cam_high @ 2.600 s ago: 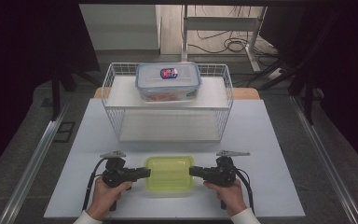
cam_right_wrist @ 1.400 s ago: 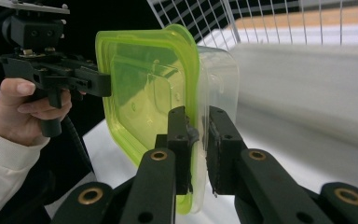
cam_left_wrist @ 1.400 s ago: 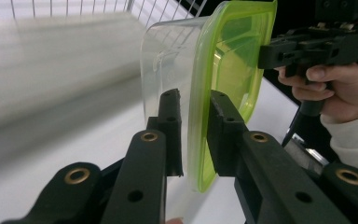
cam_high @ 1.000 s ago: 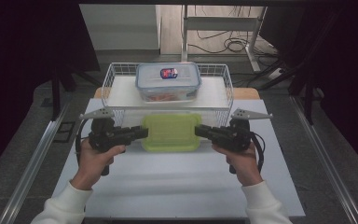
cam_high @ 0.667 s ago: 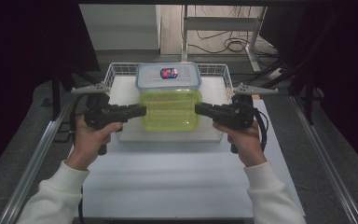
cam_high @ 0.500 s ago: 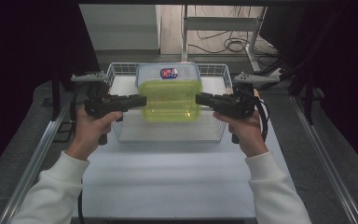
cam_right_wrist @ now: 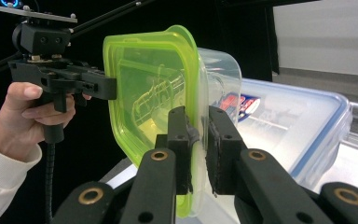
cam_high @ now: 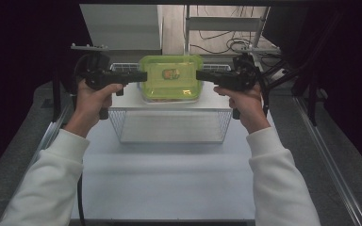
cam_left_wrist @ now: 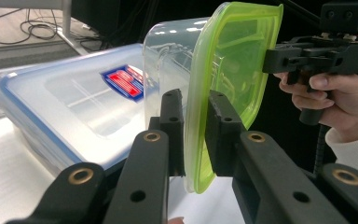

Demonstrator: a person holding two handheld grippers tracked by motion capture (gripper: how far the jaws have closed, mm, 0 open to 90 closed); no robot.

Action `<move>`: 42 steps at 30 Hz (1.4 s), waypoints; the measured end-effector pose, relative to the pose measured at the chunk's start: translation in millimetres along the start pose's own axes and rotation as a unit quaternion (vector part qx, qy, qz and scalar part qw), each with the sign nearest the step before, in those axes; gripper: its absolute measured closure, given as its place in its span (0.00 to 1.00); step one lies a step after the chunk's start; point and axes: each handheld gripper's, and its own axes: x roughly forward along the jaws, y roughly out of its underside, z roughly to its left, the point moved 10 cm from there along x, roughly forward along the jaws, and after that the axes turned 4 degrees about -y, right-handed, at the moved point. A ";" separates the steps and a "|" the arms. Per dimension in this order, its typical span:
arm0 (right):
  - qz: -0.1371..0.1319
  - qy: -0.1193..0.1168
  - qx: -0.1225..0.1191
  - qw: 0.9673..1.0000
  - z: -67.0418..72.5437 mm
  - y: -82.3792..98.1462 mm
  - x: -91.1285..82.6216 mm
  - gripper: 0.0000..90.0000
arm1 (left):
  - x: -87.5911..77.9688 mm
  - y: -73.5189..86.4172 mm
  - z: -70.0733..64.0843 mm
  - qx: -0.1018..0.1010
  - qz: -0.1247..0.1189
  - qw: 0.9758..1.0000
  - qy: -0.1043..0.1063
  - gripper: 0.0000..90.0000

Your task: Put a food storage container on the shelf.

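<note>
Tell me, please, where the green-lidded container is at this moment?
In the high view the green-lidded container hangs above the wire basket, gripped between the left gripper and right gripper.

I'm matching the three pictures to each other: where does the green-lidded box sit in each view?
High view: green-lidded box top centre, above the wire basket.
Left gripper view: right of centre, lid rim between the jaws.
Right gripper view: centre, likewise.
Shared landmark: the blue-rimmed box behind it.

Two containers, two grippers, one basket

We count one green-lidded container (cam_high: 171,84) and one blue-rimmed container (cam_left_wrist: 70,112) under it, one wire basket (cam_high: 169,123) beneath both, and two grippers, left gripper (cam_high: 141,76) and right gripper (cam_high: 201,76), flanking the green-lidded one.
</note>
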 end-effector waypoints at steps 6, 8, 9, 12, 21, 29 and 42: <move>0.005 0.000 0.006 1.000 -6.5 -11.5 8.9 0.89 | 0.9 -9.2 10.5 -0.009 0.001 1.000 -0.003 0.88; 0.007 0.000 0.008 1.000 -7.8 -12.7 11.3 0.89 | 1.1 -10.0 12.5 -0.011 0.003 1.000 -0.006 0.88; 0.007 0.000 0.009 1.000 -8.7 -12.8 12.3 0.89 | 1.5 -10.1 13.3 -0.011 0.004 1.000 -0.007 0.88; 0.008 -0.001 0.016 1.000 -13.0 -12.3 14.7 0.89 | 4.1 -10.5 16.1 -0.014 0.006 1.000 -0.011 0.88; 0.013 0.003 0.045 0.999 -33.7 -9.2 26.8 0.89 | 16.5 -11.4 31.7 -0.042 0.015 0.999 -0.013 0.88; 0.004 0.000 0.070 0.998 -47.3 -16.9 34.6 0.87 | 22.1 -20.5 39.7 -0.080 0.007 0.997 -0.018 0.88; -0.010 0.029 0.096 0.995 -65.3 -20.0 49.5 0.81 | 35.4 -26.1 52.8 -0.110 -0.006 0.993 -0.037 0.83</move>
